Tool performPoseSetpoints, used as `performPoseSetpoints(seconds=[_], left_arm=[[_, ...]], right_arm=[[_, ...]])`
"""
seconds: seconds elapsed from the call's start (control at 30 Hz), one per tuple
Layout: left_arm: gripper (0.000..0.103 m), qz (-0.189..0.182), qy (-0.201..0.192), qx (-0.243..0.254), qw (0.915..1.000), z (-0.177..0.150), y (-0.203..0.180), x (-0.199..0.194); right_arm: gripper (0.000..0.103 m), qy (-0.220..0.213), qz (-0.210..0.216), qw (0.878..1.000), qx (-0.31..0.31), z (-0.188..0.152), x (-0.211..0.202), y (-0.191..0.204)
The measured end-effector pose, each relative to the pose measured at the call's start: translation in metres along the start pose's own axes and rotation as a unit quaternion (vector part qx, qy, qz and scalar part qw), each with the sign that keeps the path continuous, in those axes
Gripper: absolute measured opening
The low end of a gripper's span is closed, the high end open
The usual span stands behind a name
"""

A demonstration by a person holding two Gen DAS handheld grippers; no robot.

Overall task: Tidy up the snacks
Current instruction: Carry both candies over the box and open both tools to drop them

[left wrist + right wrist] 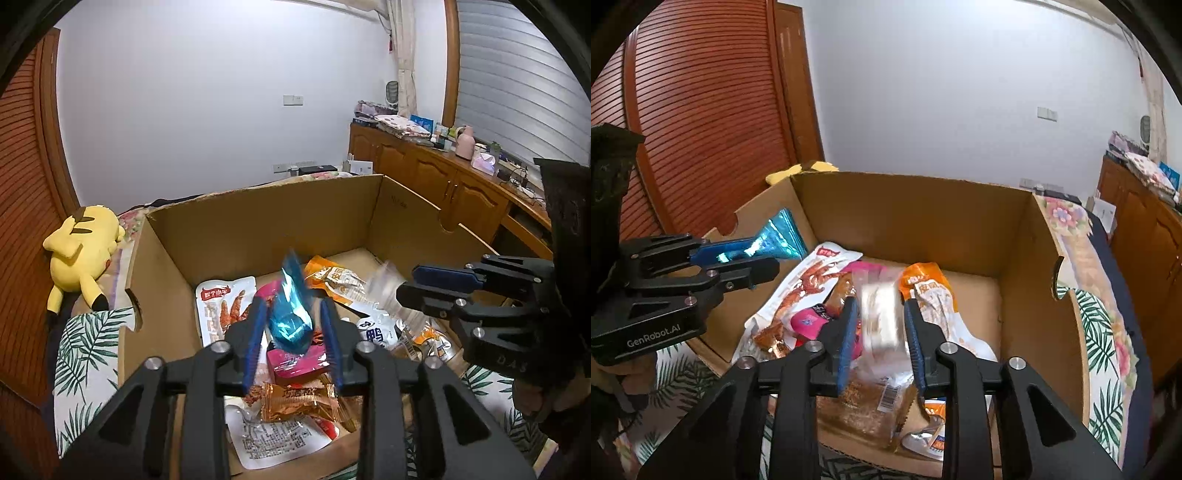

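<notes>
Blue-padded fingers of the left gripper point(291, 332) pinch a blue foil snack point(290, 317) at frame centre, above the cardboard box point(258, 221). Likewise the right gripper point(881, 332) clamps a clear wrapped snack point(881, 314) over the box. Several packets already lie inside; these 2 seem unplaced, so sorting looks partway done.

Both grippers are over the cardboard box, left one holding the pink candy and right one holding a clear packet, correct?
Not quite. The left gripper holds a blue foil candy, not pink, as the left wrist view shows. The right gripper does hold a clear packet over the cardboard box.
</notes>
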State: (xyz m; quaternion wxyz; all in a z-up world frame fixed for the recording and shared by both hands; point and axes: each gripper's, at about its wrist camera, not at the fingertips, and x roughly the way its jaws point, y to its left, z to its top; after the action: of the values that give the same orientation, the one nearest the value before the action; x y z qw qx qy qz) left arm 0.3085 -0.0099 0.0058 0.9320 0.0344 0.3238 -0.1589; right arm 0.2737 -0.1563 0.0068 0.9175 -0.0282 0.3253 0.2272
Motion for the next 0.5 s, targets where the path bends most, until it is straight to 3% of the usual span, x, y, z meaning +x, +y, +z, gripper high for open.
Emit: performPoseSetpoints(seconds=[0.03, 0.3, 0.5], left_arm=[[0.035, 0.001, 0.0, 0.0, 1.0, 0.0, -0.002, 0.0], [0.036, 0.012, -0.005, 0.004, 0.9999, -0.003, -0.008, -0.019], [0.043, 0.025, -0.017, 0.008, 0.9995, -0.008, -0.014, -0.042]], right_arm=[[0.032, 0.0, -0.003, 1.0, -0.001, 0.0, 0.0, 0.0], [0.032, -0.004, -0.002, 1.0, 0.003, -0.002, -0.012, 0.005], [0.037, -0.016, -0.013, 1.0, 0.003, -0.011, -0.037, 0.013]])
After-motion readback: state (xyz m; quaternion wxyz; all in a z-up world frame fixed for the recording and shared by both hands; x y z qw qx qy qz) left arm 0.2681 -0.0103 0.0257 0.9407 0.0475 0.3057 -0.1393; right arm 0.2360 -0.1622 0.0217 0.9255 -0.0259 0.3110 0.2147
